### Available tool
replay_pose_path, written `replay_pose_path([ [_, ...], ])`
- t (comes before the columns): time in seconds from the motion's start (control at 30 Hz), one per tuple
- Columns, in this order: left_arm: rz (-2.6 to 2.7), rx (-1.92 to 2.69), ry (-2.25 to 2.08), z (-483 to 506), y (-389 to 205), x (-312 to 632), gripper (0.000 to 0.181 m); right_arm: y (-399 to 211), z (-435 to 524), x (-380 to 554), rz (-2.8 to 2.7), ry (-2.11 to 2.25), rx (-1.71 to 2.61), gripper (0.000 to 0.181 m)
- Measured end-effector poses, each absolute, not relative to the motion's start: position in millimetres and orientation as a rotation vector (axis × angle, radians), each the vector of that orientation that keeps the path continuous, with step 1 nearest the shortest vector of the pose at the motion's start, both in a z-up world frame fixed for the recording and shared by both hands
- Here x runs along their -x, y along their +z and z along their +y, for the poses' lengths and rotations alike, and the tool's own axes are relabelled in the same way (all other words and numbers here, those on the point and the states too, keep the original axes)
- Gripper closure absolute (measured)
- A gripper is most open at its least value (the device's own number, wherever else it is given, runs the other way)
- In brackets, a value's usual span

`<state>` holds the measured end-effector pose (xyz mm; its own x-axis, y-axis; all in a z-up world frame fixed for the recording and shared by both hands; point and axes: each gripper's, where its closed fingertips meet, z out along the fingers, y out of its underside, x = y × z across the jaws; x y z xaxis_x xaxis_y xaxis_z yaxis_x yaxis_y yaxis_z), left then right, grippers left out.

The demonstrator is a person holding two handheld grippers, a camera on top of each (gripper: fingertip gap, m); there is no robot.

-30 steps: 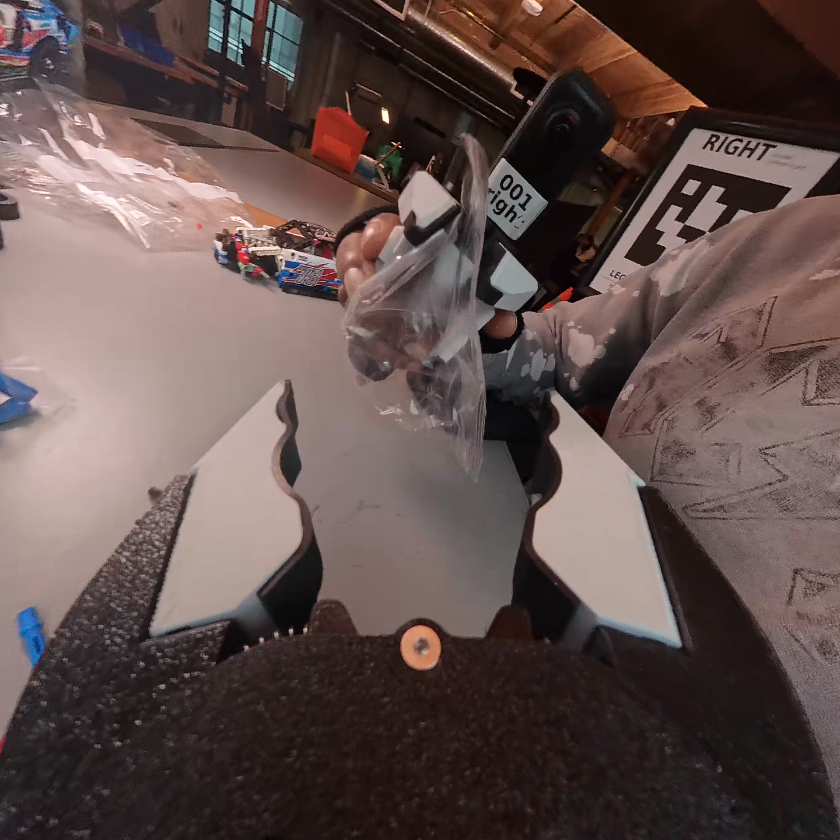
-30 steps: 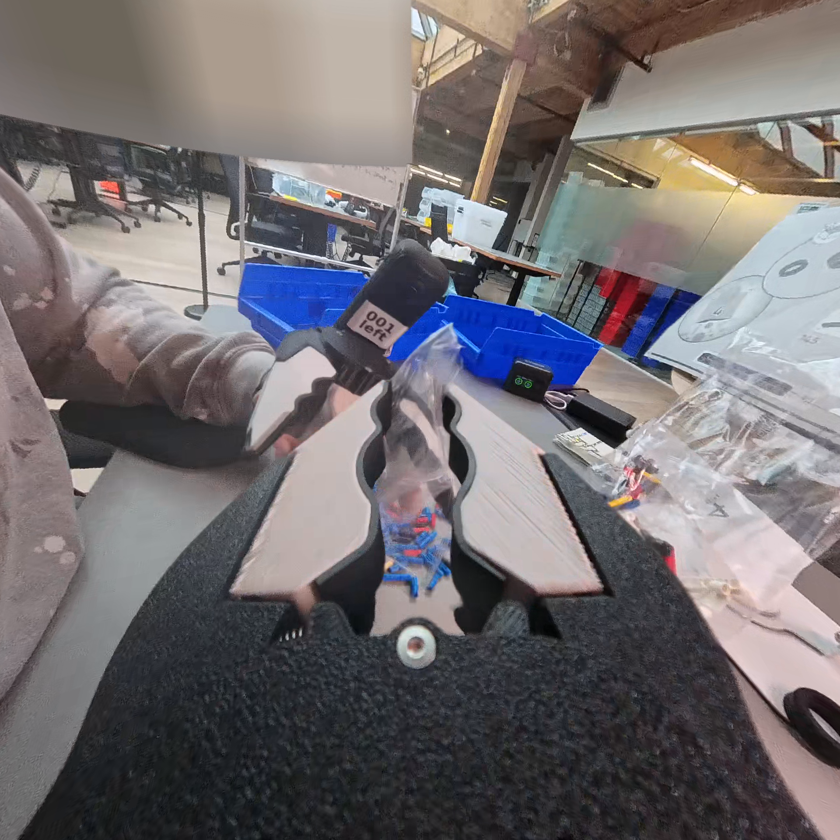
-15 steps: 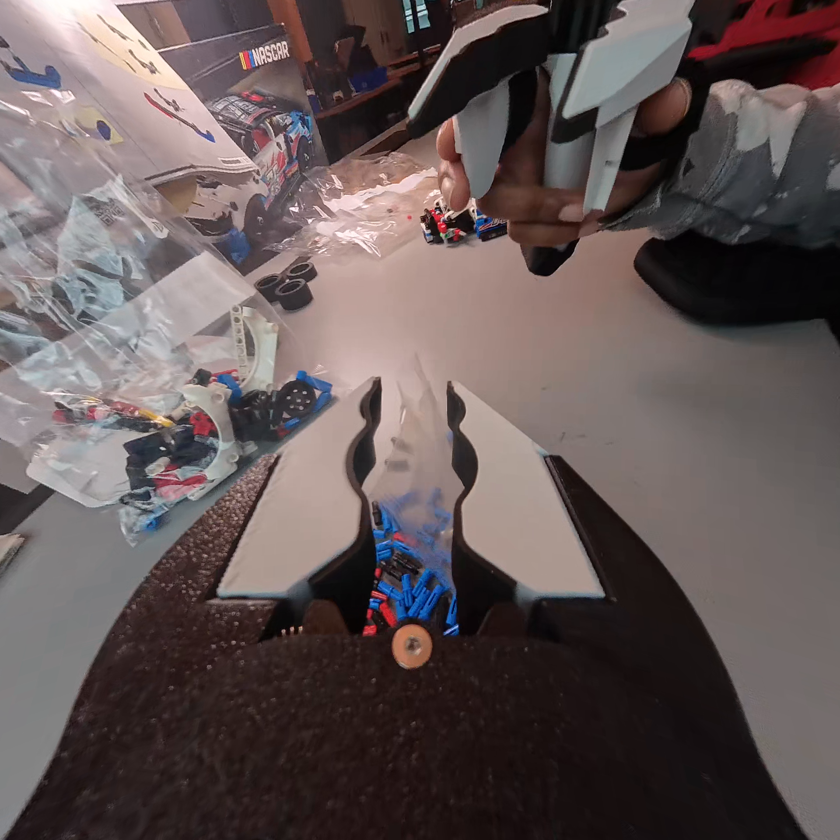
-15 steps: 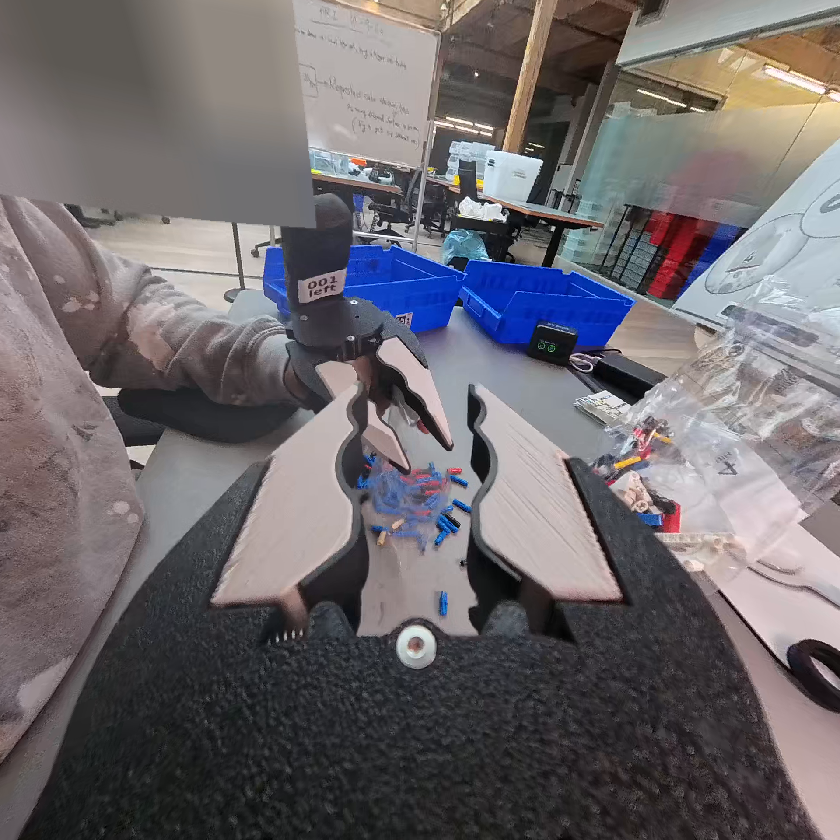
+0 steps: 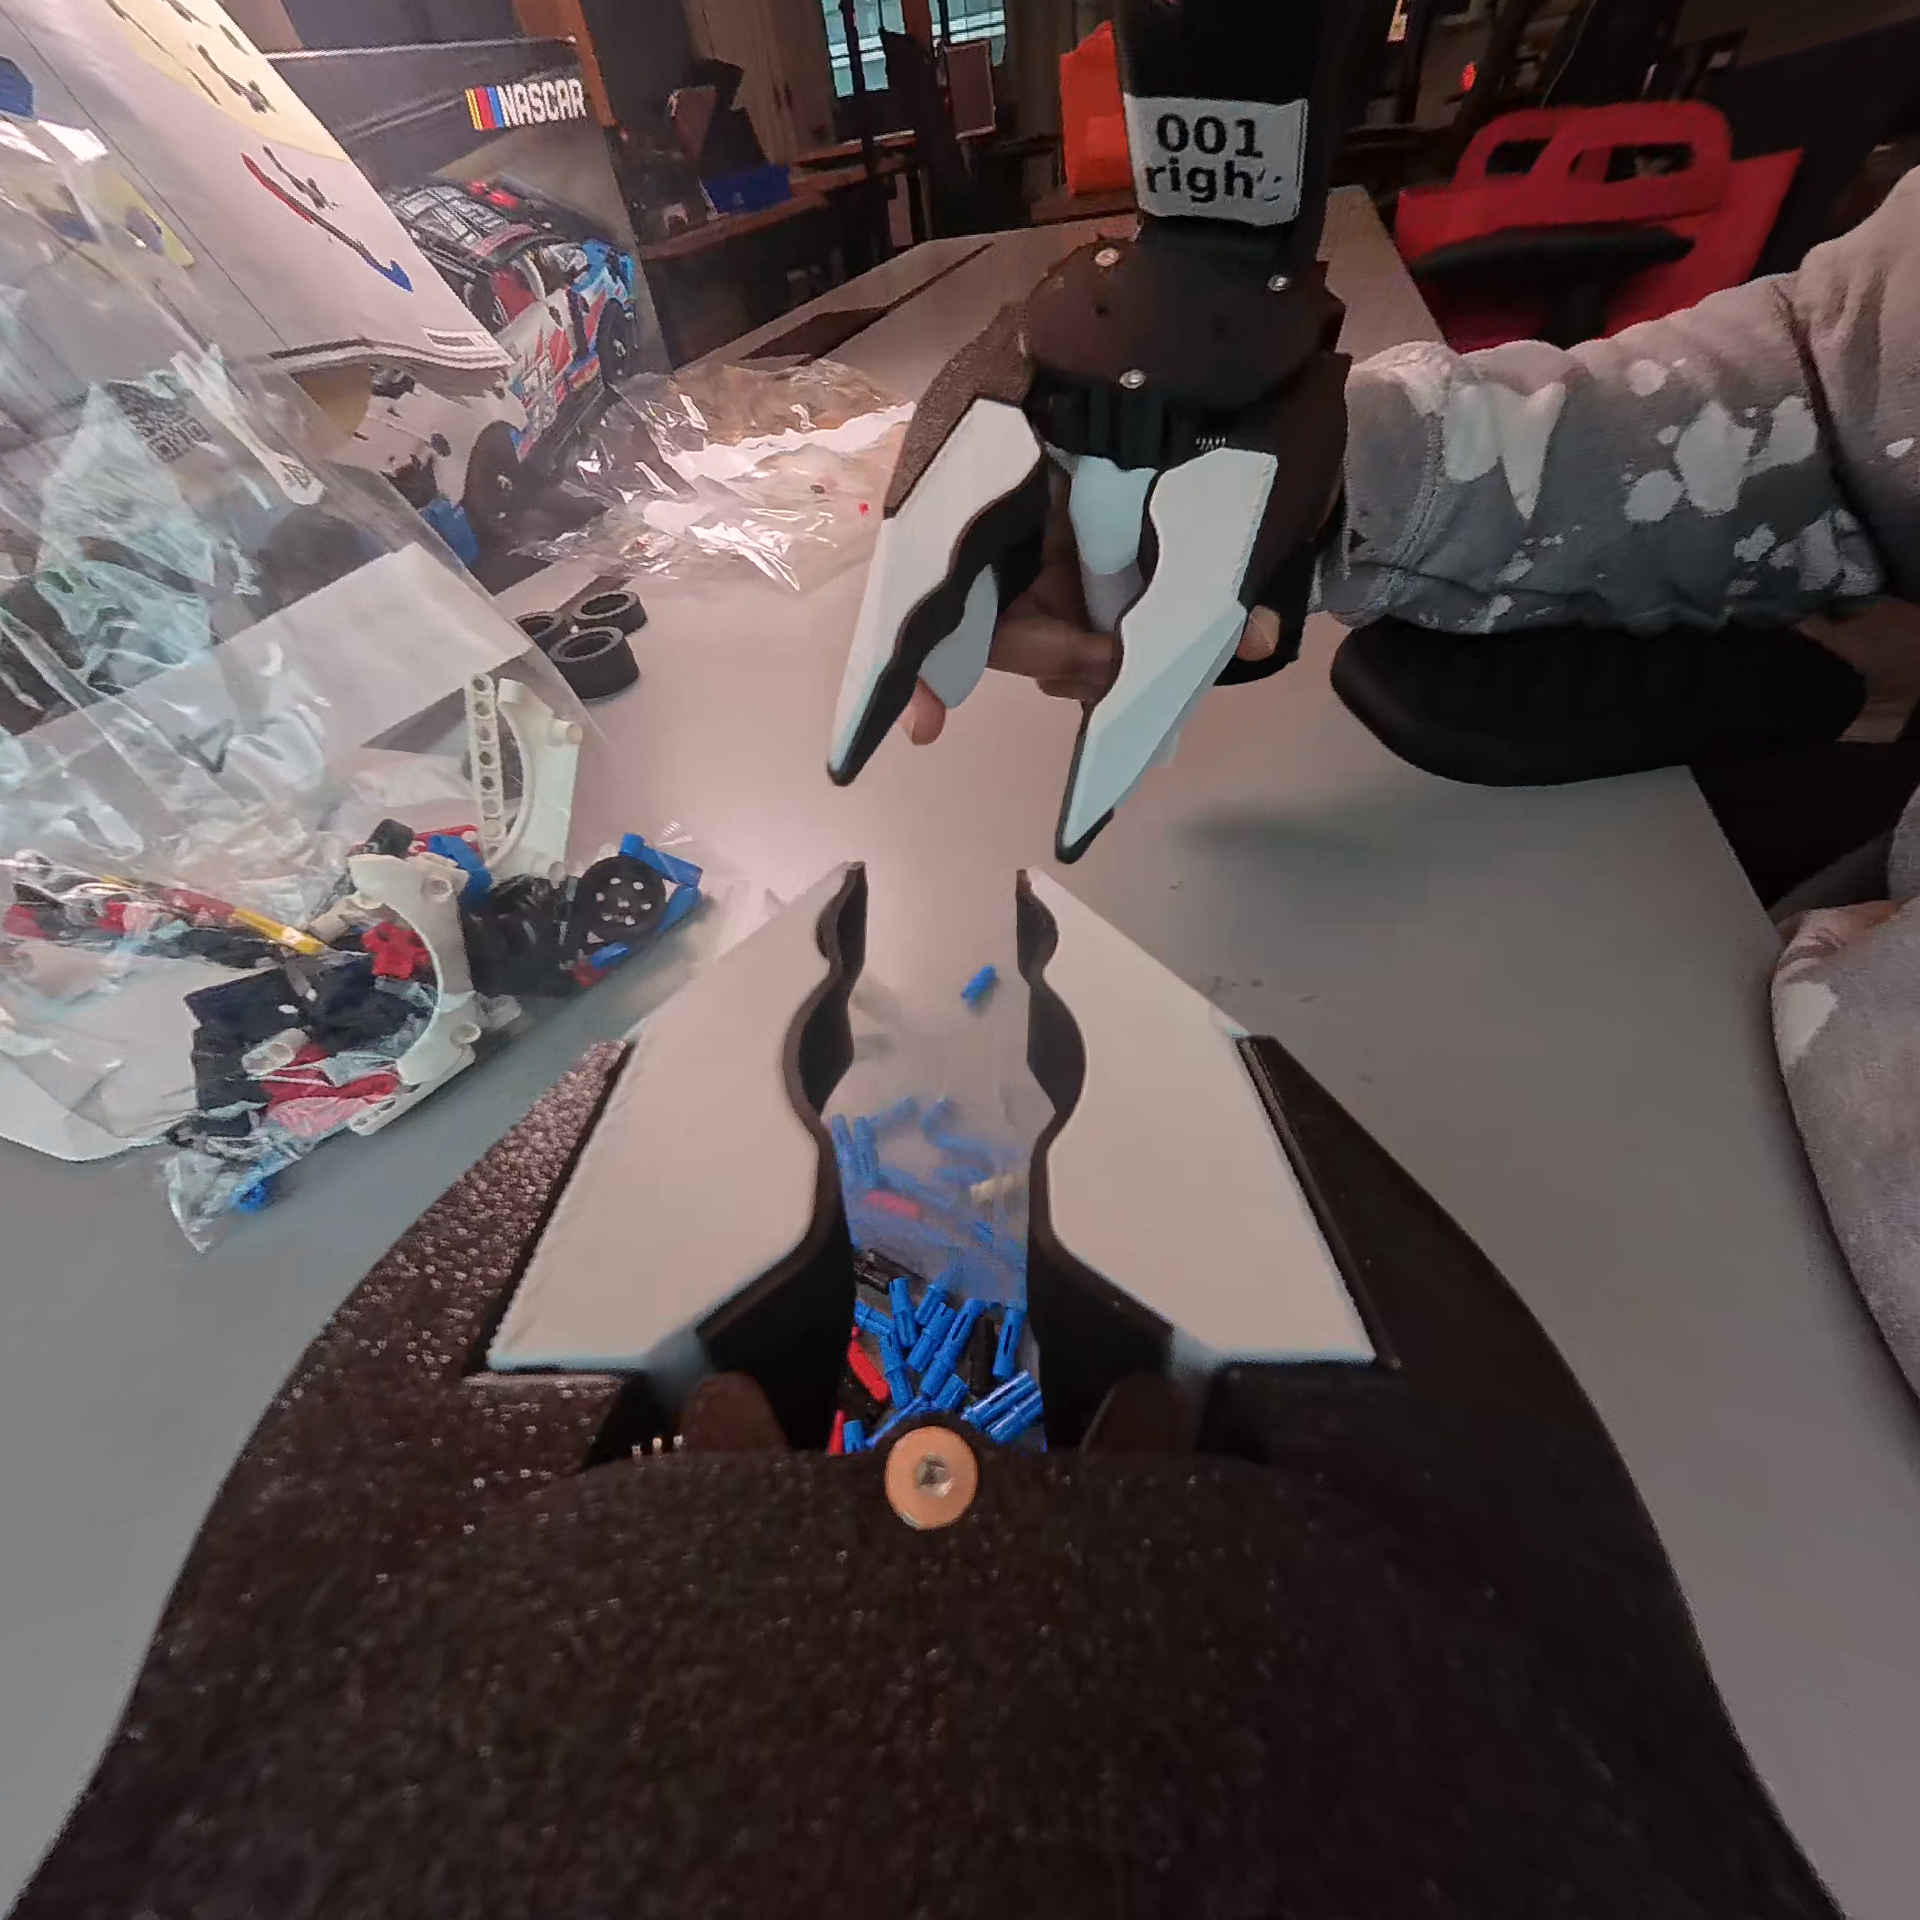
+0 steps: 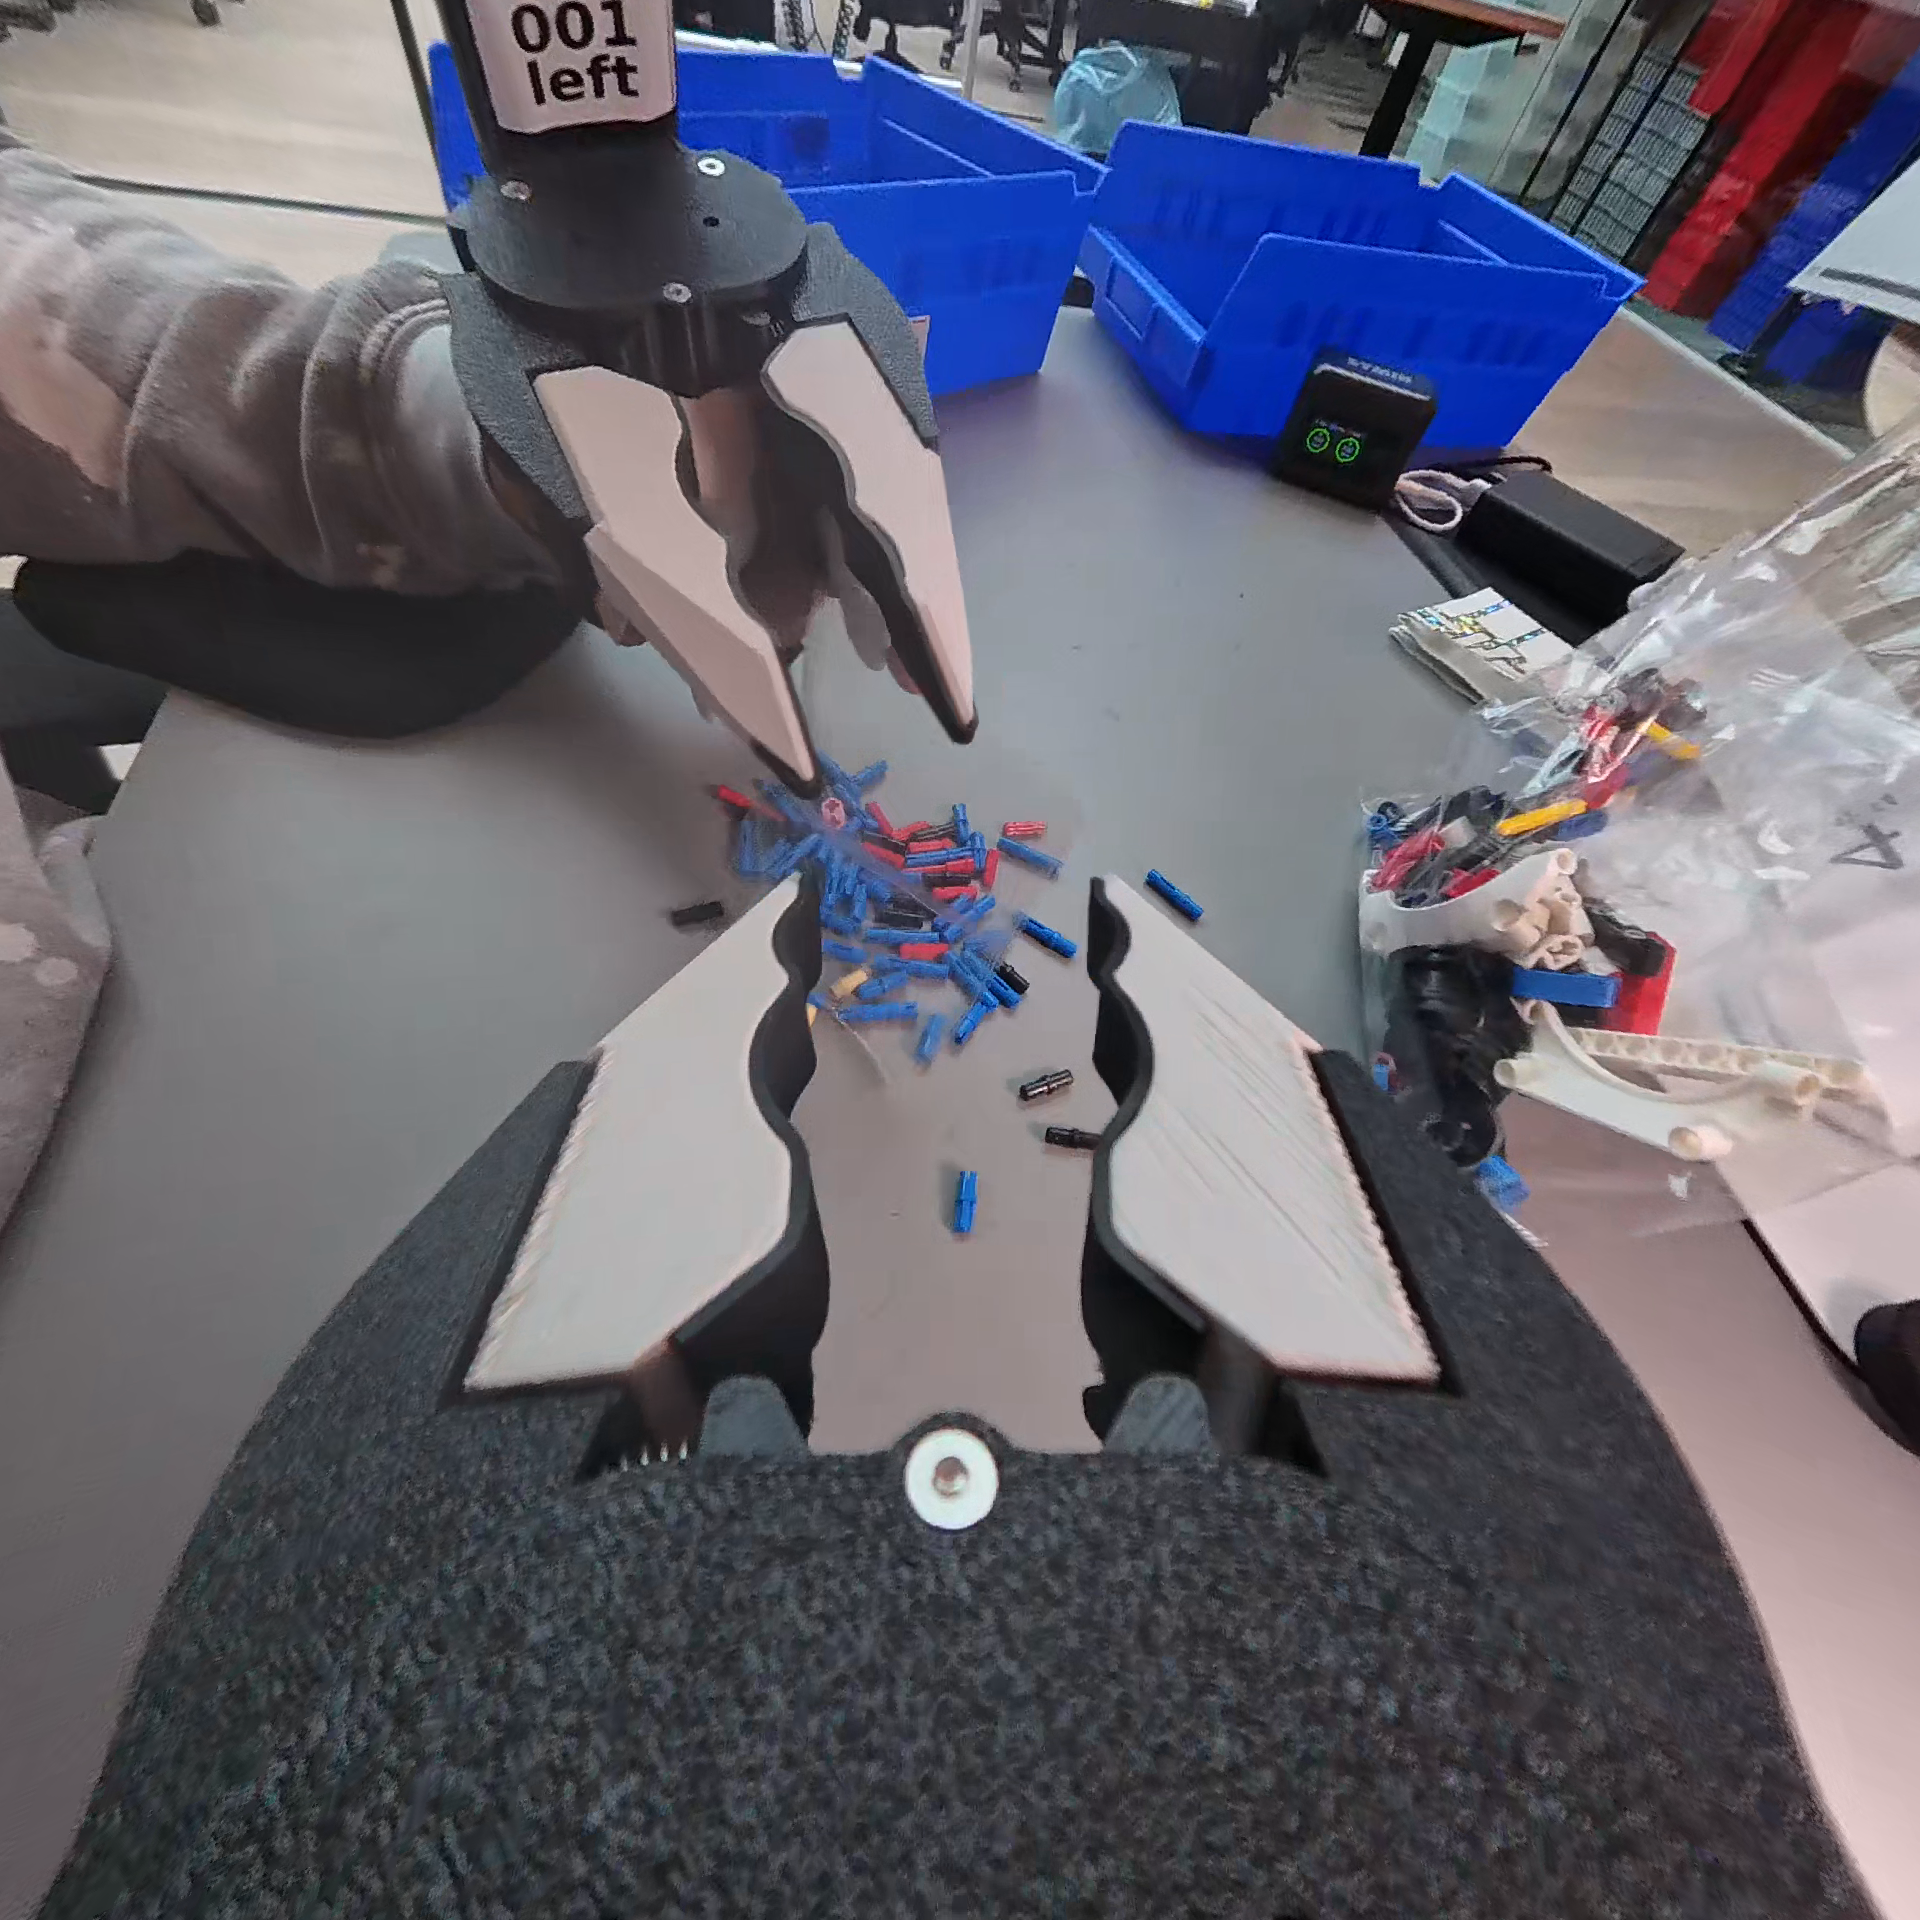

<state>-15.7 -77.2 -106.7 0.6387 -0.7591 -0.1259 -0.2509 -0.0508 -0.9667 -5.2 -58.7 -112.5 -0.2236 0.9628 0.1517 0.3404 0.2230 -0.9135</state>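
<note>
A pile of small blue, red and black pins lies on the grey table, with a small clear bag lying limp over it. My left gripper is open and points down at the pile's far edge, with one fingertip touching the pins. In the left wrist view the pins and the bag lie under my left gripper. My right gripper is open and empty, hovering over the near side of the pile. It also shows in the left wrist view.
Loose pins lie scattered toward me. A large clear bag of mixed building parts lies right of the pile. Two blue bins and a small black device stand behind. Black tyres and a printed box are across the table. My left and right fingertips are right by each other.
A second ago my right gripper held the small bag up. The left gripper then took it, and the pins spilled onto the table. Now both grippers are open, and the bag lies over the pile.
</note>
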Motion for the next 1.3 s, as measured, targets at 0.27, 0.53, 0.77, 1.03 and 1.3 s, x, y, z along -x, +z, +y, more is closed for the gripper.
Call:
replay_pose_path([
  [0.27,0.804,1.613,-0.526,-74,-102,22,0.157,-170,-57,41,-1.920,1.110,1.461,0.144],
  [0.53,0.662,1.585,-0.549,-67,-82,50,0.157,-165,-62,37,-1.957,1.150,1.406,0.181],
  [0.77,0.643,1.603,-0.547,-64,-86,52,0.155,-189,-50,29,-2.007,1.034,1.595,0.172],
  [1.03,0.641,1.607,-0.560,-64,-87,52,0.153,-204,-58,22,-2.084,1.046,1.695,0.179],
  [1.3,0.414,1.532,-0.819,-60,-65,75,0.123,-122,-51,21,-1.765,1.412,1.385,0.181],
])
